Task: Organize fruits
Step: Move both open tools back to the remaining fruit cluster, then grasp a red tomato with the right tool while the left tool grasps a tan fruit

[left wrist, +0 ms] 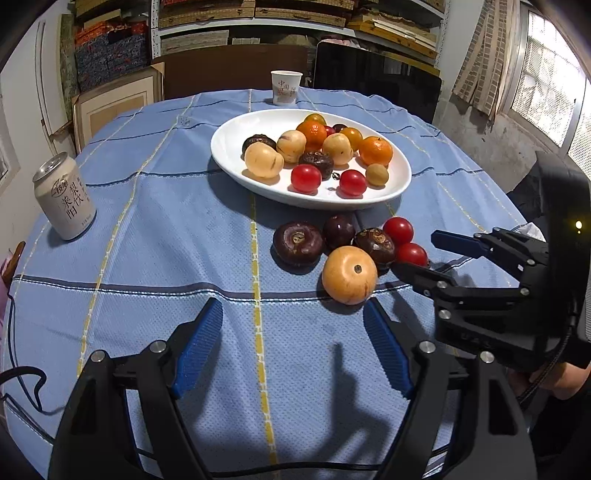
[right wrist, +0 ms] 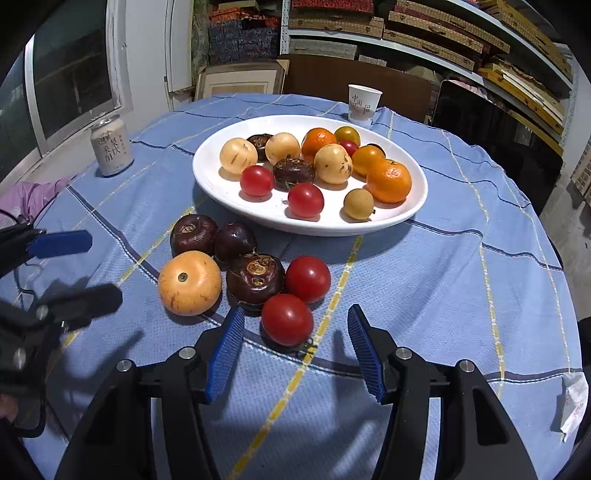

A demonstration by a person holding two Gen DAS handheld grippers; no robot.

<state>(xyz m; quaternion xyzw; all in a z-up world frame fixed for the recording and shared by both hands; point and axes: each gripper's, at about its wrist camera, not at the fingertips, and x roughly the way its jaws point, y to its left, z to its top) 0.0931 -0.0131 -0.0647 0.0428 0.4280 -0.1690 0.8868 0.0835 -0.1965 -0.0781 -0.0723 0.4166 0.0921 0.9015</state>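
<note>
Only my right wrist view shows crumpled paper [right wrist: 574, 402] near tablecloth [right wrist: 461, 288] right edge. Yellow fruit [right wrist: 190, 283] stem faces up. Left gripper [left wrist: 293, 341] wide, right gripper [right wrist: 295, 341] narrower, both empty.

This looks like a storeroom or back room doubling as an eating spot. Metal shelves [right wrist: 424, 33] along the far wall are packed with flat boxes and stacked boards, and a framed picture [left wrist: 114, 107] and a dark flat panel [left wrist: 376, 81] lean on the floor against them. The window wall [left wrist: 487, 136] is bare, stained concrete. In front stands a round counter under a blue checked cloth [left wrist: 155, 236], carrying a drink can [left wrist: 64, 197] and a paper cup [left wrist: 286, 88].
</note>
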